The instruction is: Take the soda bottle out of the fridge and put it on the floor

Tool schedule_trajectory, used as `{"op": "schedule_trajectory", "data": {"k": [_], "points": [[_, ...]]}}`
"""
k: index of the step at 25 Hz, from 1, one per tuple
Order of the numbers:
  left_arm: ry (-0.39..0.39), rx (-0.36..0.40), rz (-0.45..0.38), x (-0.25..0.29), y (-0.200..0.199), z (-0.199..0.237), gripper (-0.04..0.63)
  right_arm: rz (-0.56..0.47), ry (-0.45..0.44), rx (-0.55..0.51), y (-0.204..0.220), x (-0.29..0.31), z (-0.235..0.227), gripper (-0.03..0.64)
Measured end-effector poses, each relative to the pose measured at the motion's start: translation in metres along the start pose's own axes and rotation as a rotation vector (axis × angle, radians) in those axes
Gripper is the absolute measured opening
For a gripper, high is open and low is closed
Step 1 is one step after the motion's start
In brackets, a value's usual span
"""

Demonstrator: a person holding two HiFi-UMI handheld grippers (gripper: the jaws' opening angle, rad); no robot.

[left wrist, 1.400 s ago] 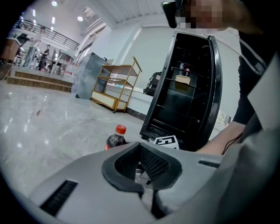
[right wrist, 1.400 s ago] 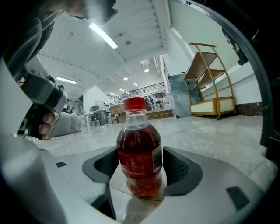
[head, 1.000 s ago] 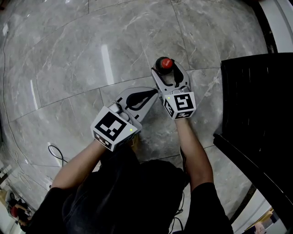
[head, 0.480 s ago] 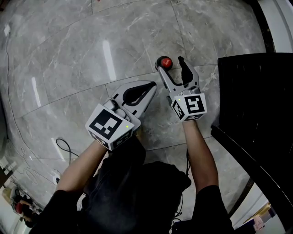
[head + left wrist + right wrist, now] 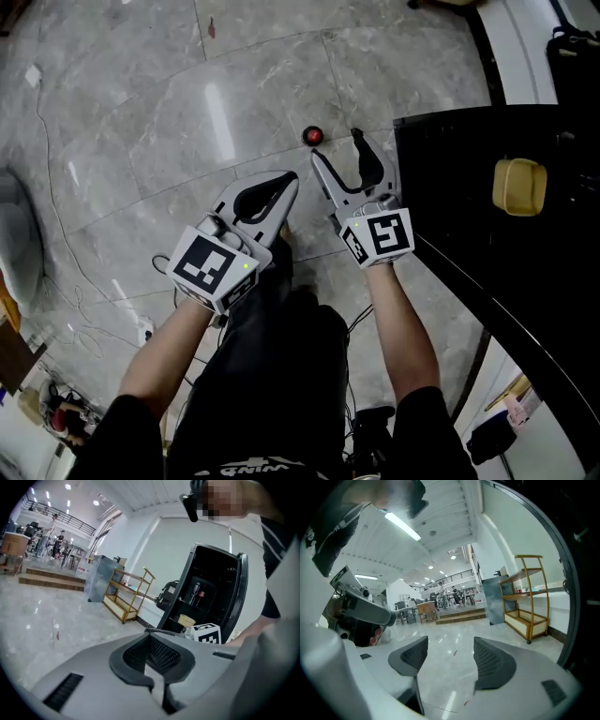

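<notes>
The soda bottle [image 5: 313, 136] stands on the floor [image 5: 141, 112] just ahead of the right gripper [image 5: 336, 147], whose jaws are apart and empty. The left gripper's [image 5: 289, 182] jaws are together on nothing.

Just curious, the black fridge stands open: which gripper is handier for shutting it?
Probably the right gripper, jaws apart and empty, close beside the open black fridge; the left gripper, jaws together, sits farther off.

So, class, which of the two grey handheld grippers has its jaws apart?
The right gripper, nearest the black fridge: its jaws stand apart with only grey marble floor showing between them. The left gripper has its jaws shut together, empty.
</notes>
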State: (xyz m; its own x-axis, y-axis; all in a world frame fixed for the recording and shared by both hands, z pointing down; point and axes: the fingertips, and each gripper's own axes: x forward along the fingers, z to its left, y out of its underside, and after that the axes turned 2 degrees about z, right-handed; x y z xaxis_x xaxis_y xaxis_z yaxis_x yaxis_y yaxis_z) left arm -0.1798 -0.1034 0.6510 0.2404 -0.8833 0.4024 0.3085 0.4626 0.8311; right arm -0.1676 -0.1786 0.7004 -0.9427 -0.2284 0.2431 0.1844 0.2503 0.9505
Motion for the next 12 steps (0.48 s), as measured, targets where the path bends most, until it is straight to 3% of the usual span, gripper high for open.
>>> {"op": "schedule_trajectory", "data": {"k": [4, 12], "points": [[0.026, 0.048, 0.002, -0.038, -0.078, -0.034, 0.006, -0.04, 0.045, -0.02, -0.102, -0.035, 0.019, 0.313], [0.047, 0.082, -0.016, -0.099, -0.214, -0.096, 0.006, -0.095, 0.088, 0.079, -0.265, -0.101, 0.043, 0.313]]}}
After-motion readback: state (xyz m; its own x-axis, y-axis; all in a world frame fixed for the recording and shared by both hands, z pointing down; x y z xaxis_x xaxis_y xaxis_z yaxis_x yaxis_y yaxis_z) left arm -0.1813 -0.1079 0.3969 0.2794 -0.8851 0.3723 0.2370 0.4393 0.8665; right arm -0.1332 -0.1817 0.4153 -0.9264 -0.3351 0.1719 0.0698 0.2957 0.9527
